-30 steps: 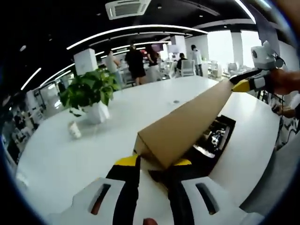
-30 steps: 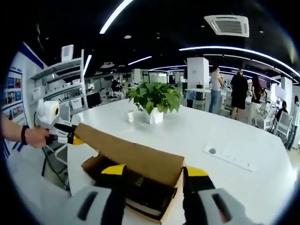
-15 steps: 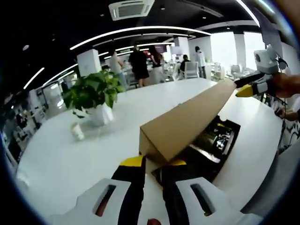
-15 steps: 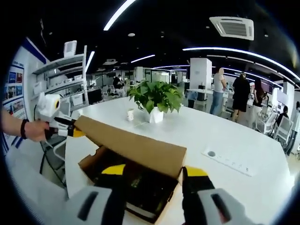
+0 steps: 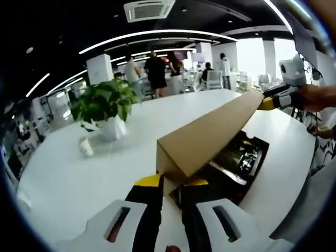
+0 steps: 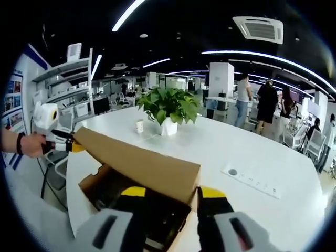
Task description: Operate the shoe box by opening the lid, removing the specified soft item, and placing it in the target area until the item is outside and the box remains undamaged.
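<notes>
Lid [image 5: 210,134] half up, both ends pinched.
L gripper [image 5: 172,182] & R gripper [image 6: 168,193] jaws clamped on lid; next swing fully open, item in box [image 6: 92,186] w/ care.

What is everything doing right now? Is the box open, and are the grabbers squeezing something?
Lid: raised off the box, held at both ends.
Shoe box: open, on the white table, dark contents inside.
Left gripper: shut on the lid's near end.
Right gripper: at the lid's far end; jaws look closed on it.
Potted plant: upright.
Small cup: upright beside the plant.
</notes>
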{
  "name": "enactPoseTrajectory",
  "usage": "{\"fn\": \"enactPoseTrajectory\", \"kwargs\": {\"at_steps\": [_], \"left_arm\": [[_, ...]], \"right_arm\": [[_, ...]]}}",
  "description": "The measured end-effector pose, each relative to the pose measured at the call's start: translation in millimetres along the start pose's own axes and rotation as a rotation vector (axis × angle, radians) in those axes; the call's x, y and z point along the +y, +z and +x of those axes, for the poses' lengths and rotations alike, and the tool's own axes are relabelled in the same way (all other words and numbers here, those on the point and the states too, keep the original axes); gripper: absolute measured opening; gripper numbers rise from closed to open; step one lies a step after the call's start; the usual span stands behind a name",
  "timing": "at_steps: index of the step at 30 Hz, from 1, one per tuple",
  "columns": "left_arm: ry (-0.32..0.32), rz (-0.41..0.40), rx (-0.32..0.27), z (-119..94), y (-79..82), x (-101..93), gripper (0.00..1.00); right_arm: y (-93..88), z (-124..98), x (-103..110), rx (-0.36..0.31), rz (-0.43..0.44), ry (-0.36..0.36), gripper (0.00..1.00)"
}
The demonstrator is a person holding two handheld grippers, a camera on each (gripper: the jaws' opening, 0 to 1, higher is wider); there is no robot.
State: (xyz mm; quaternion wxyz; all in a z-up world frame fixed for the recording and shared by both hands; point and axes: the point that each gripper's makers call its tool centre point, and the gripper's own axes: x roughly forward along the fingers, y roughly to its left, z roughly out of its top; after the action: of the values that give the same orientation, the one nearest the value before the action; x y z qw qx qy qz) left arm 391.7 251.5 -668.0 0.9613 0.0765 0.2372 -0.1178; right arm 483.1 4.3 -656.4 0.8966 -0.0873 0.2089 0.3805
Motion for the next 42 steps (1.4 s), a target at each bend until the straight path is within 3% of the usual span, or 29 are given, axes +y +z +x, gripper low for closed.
{"fn": "enactPoseTrajectory", "kwargs": {"at_steps": [13,23,42], "left_arm": [[0.02,-0.011,-0.001,7.7,9.5,9.2,0.07],[0.025,-0.023,0.009,14.1,6.5,12.5,0.06],[0.014,-0.066,0.062,35.0,-14.5,18.7,0.06]], "right_arm": [[-7.9,16.8,-18.9,0.025,0.029,-0.034,0.16],[-14.4,24.1,-30.0,0.025,0.058,-0.045,0.05],[-26.6,38.5,-32.3,0.046,0.076,-0.046,0.04]]}}
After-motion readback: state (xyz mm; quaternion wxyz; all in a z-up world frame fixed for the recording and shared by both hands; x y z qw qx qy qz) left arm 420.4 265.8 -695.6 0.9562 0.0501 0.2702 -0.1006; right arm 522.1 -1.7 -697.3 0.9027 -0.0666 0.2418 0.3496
